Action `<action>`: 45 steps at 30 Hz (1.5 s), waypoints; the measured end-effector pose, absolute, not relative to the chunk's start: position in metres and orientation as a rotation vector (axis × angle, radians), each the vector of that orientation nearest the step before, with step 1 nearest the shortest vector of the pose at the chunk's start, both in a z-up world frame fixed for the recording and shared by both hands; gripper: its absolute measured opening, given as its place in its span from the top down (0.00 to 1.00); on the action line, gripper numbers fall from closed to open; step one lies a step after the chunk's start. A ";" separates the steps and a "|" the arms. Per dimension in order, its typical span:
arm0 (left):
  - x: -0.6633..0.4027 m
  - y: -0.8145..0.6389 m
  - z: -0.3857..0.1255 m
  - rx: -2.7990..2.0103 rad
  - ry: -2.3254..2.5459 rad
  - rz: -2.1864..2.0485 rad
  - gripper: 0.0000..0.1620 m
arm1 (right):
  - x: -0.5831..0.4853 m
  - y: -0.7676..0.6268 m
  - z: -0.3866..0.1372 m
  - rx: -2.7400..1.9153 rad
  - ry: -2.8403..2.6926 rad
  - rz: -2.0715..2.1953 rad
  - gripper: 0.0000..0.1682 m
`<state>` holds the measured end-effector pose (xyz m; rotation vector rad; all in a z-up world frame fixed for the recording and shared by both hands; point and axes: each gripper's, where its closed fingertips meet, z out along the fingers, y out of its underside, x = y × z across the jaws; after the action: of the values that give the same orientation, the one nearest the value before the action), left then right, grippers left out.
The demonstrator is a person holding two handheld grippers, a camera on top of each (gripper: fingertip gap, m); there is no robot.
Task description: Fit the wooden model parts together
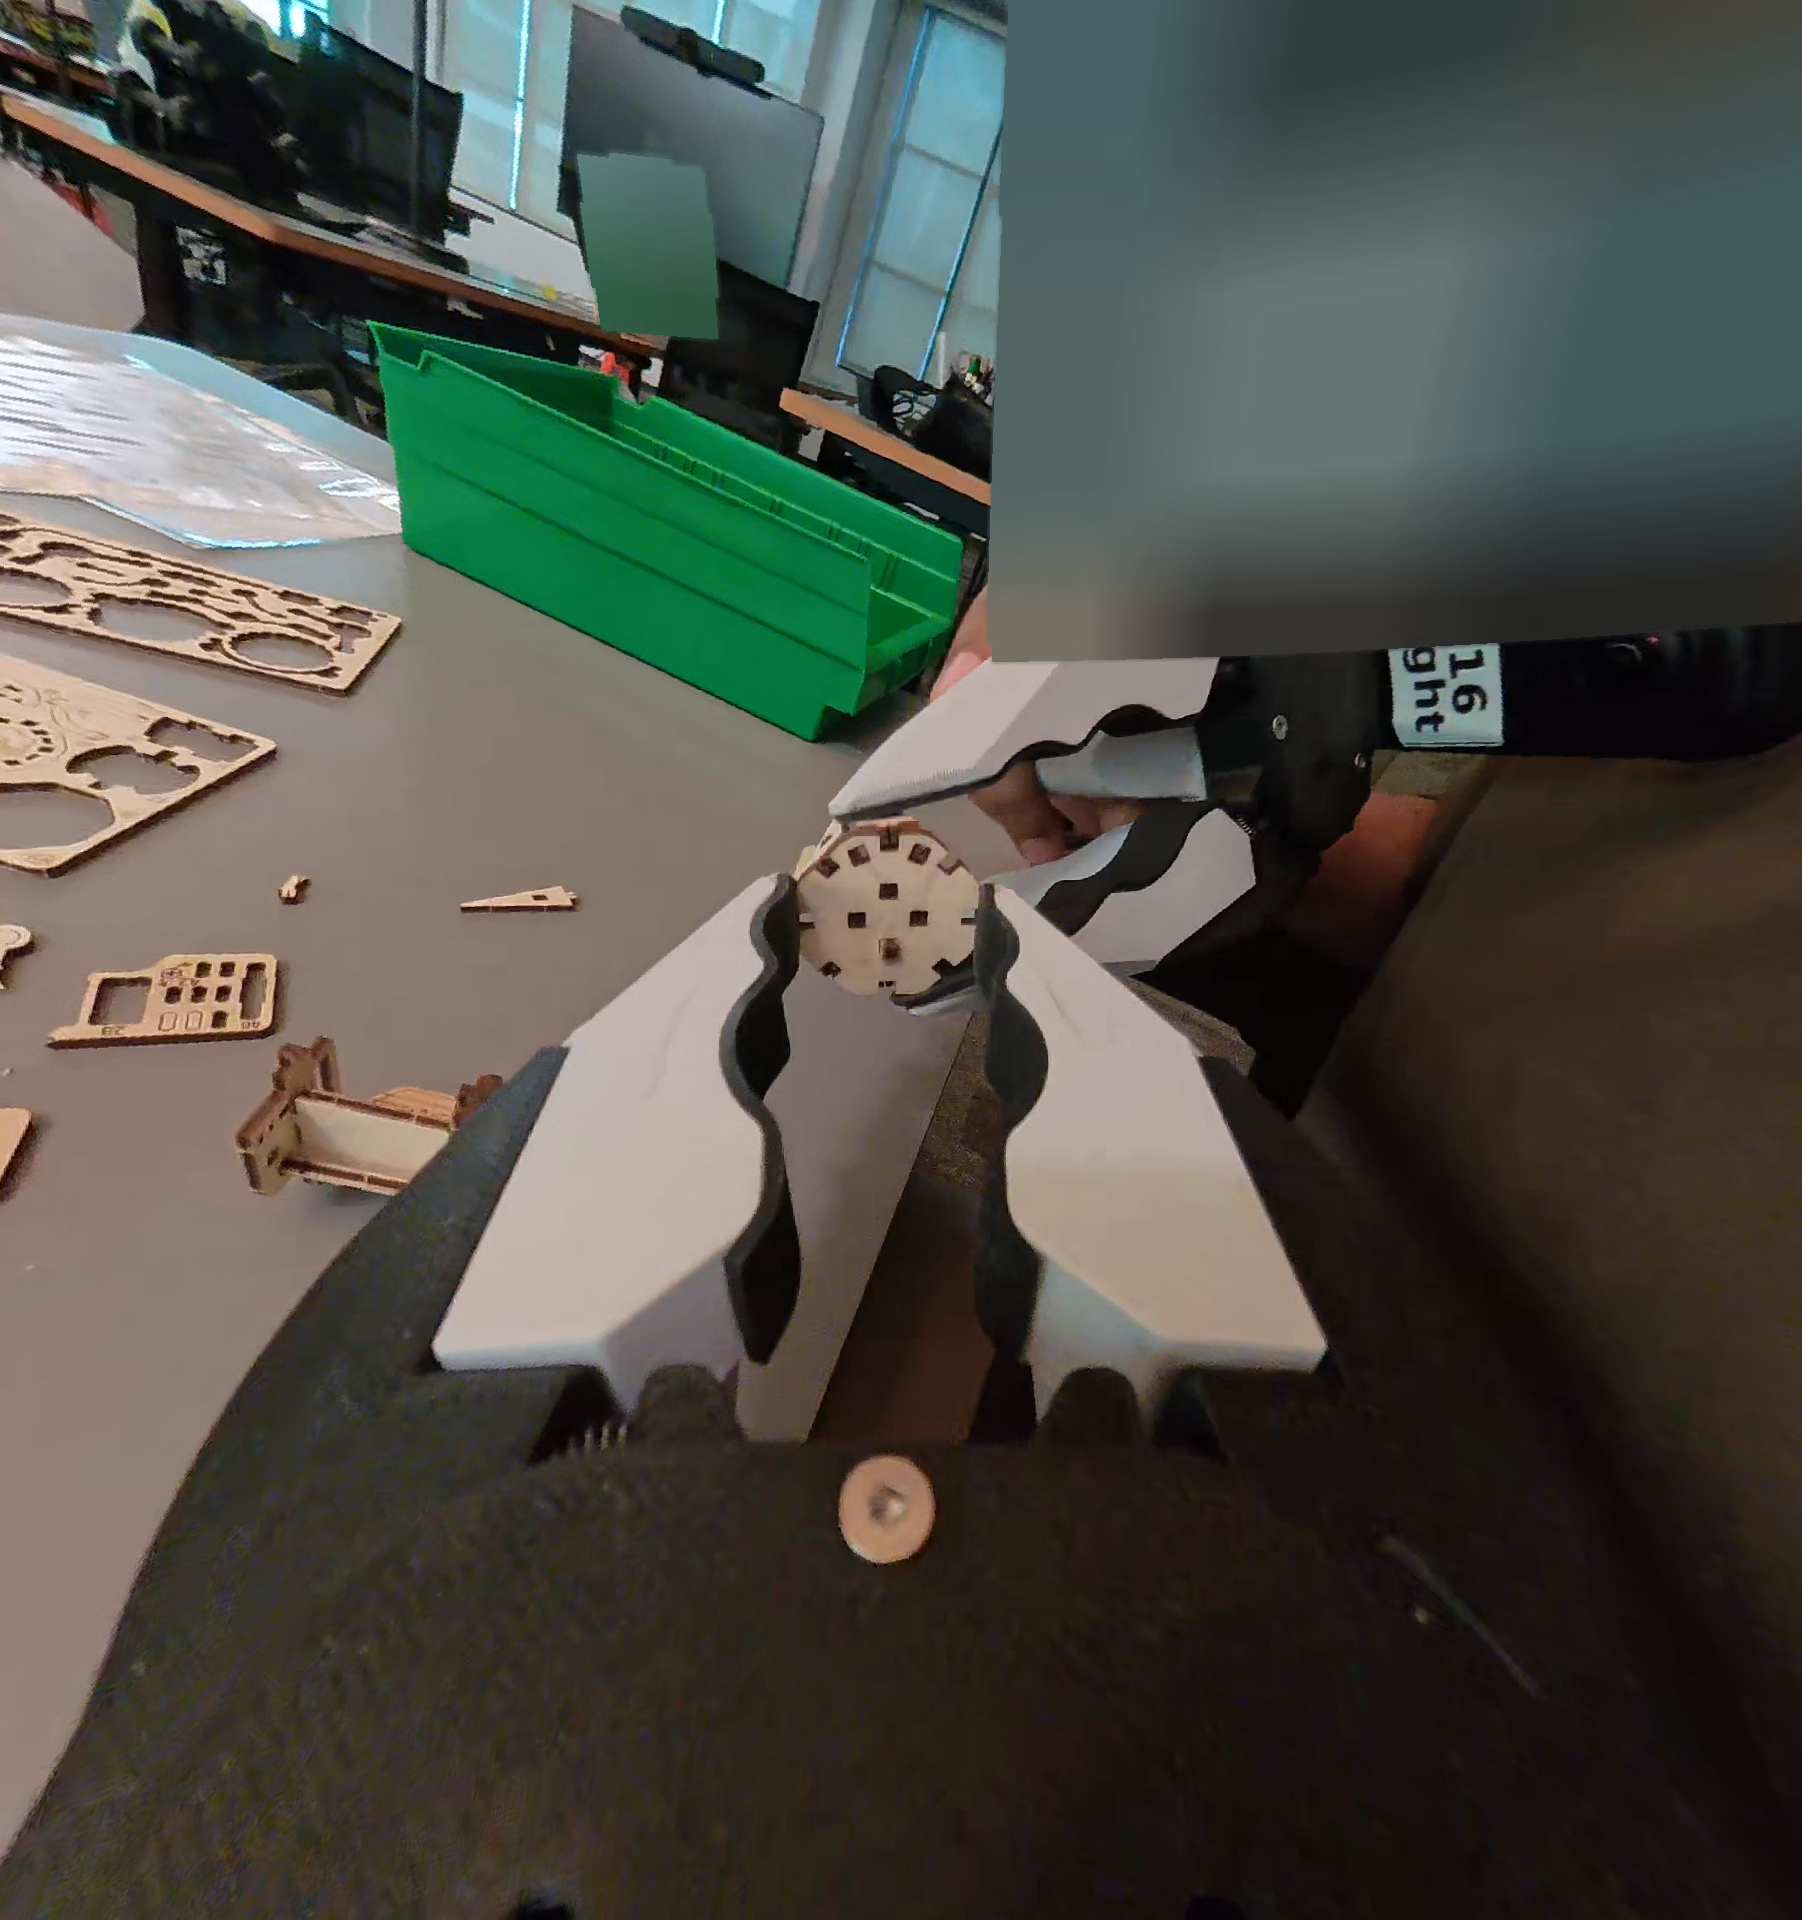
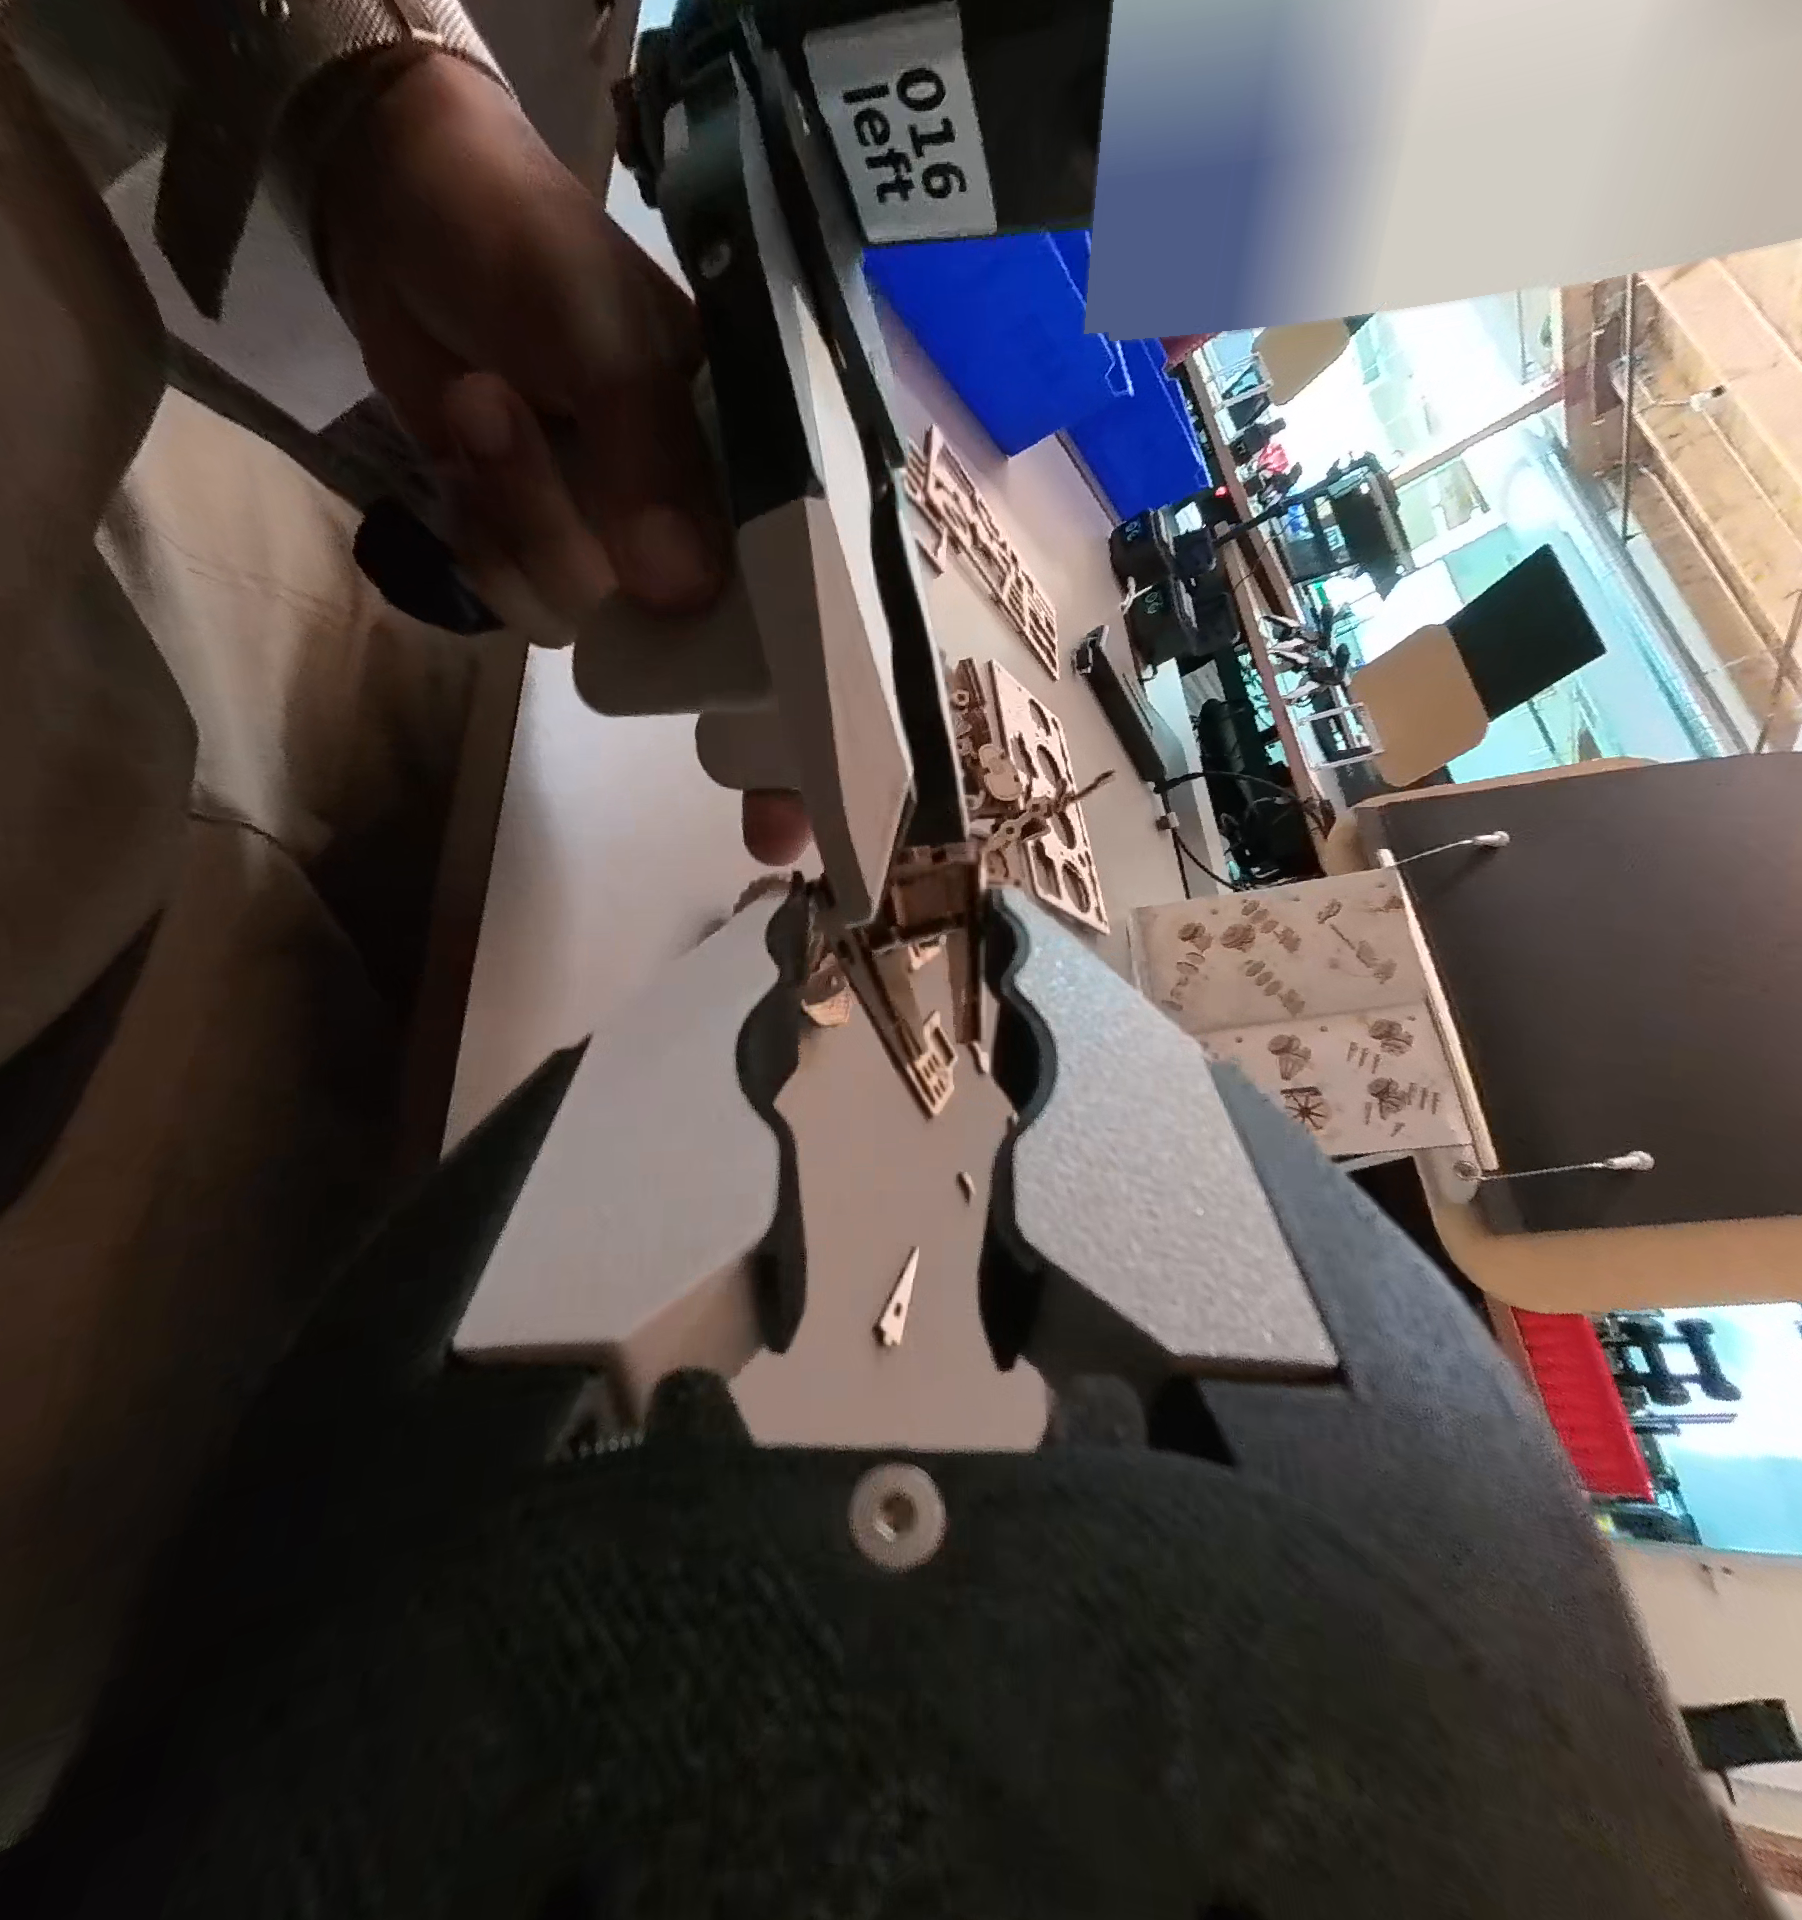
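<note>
My left gripper is shut on a round wooden wheel assembly with square slots, held off the grey table near its front edge. My right gripper comes in from the right. Its fingers sit above and below the same wheel and appear closed on it. In the right wrist view the wheel shows edge-on between my fingertips, with a left finger beside it and a hand on the left handle.
Two punched wooden sheets lie at the left. Loose parts: a box-like sub-assembly, a slotted panel, a key-shaped piece, a wedge. A green bin, a plastic bag, a blue bin and an instruction sheet stand around.
</note>
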<state>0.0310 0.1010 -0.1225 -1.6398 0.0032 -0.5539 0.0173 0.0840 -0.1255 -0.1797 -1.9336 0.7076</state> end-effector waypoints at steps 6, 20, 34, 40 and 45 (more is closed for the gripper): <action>0.029 0.103 -0.126 -1.657 -0.026 -0.562 0.81 | 0.015 0.086 -0.129 -0.192 -1.936 0.679 0.81; 0.022 0.102 -0.124 -1.629 -0.131 -0.689 0.81 | 0.011 0.086 -0.123 -0.154 -1.847 0.647 0.79; 0.024 0.107 -0.141 -1.718 -0.175 -0.683 0.82 | 0.013 0.089 -0.142 -0.192 -1.965 0.655 0.82; 0.014 0.107 -0.133 -1.646 -0.243 -0.733 0.81 | 0.008 0.091 -0.133 -0.286 -1.900 0.740 0.77; 0.007 0.102 -0.125 -1.606 -0.197 -0.661 0.81 | 0.010 0.101 -0.110 -0.442 -1.826 0.921 0.71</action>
<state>0.0070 0.1018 -0.1246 -1.6064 -0.1966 -0.6611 0.0102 0.1011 -0.1103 -0.4416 -1.8259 0.9210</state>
